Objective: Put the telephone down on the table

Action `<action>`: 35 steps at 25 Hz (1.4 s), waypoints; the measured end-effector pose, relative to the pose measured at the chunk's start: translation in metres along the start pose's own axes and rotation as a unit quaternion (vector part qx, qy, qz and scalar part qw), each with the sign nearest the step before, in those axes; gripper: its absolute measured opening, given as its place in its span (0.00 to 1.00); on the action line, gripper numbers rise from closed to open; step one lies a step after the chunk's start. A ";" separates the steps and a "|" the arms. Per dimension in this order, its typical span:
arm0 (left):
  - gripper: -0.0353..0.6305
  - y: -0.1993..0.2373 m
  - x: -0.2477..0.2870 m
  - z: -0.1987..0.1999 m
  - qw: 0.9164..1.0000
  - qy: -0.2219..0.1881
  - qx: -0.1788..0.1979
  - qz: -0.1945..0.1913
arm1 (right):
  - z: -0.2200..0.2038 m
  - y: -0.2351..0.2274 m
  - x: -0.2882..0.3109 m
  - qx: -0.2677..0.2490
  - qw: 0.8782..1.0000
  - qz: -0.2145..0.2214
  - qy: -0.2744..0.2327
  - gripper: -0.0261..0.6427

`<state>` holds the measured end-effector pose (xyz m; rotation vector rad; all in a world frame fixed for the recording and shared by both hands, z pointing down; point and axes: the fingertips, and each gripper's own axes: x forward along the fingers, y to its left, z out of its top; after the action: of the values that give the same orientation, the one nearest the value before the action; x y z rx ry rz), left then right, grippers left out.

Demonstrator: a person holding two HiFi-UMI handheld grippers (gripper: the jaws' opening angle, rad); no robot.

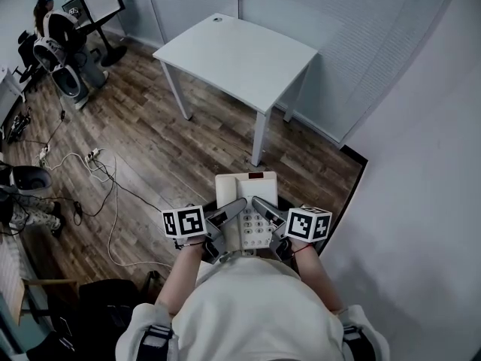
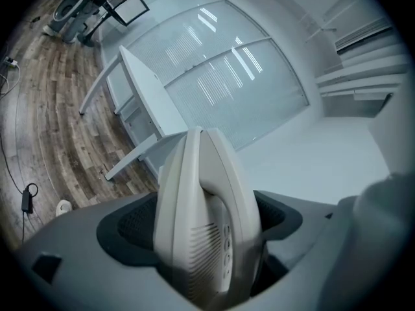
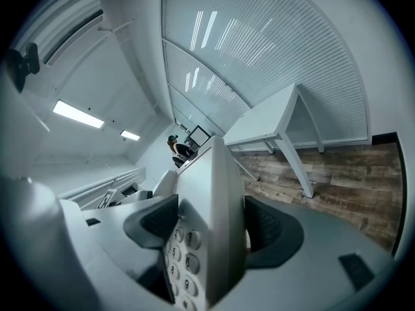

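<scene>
Telephone (image 1: 246, 190) is up in the air close to our body, above the wood floor (image 1: 150, 141) and well apart from the white table (image 1: 240, 51) ahead of us. We have the left gripper (image 1: 233, 210) pinching its left edge, at the handset (image 2: 217, 173). The right gripper (image 1: 263, 207) pinches the right edge, beside the keypad (image 3: 185, 251). The phone sits keys-up between the two.
</scene>
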<state>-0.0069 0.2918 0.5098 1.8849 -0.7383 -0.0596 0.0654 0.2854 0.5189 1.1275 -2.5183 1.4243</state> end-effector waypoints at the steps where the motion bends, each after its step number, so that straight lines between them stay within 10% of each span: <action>1: 0.69 0.000 0.000 0.001 1.000 -0.001 0.000 0.000 | 0.001 0.000 0.001 0.000 1.000 0.000 0.000 0.52; 35: 0.69 0.089 0.081 0.230 1.000 -0.009 -0.009 -0.003 | 0.175 -0.043 0.188 0.001 1.000 0.001 0.013 0.52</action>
<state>-0.0668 0.0395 0.5081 1.8724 -0.7419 -0.0860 0.0064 0.0320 0.5172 1.1008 -2.5020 1.4331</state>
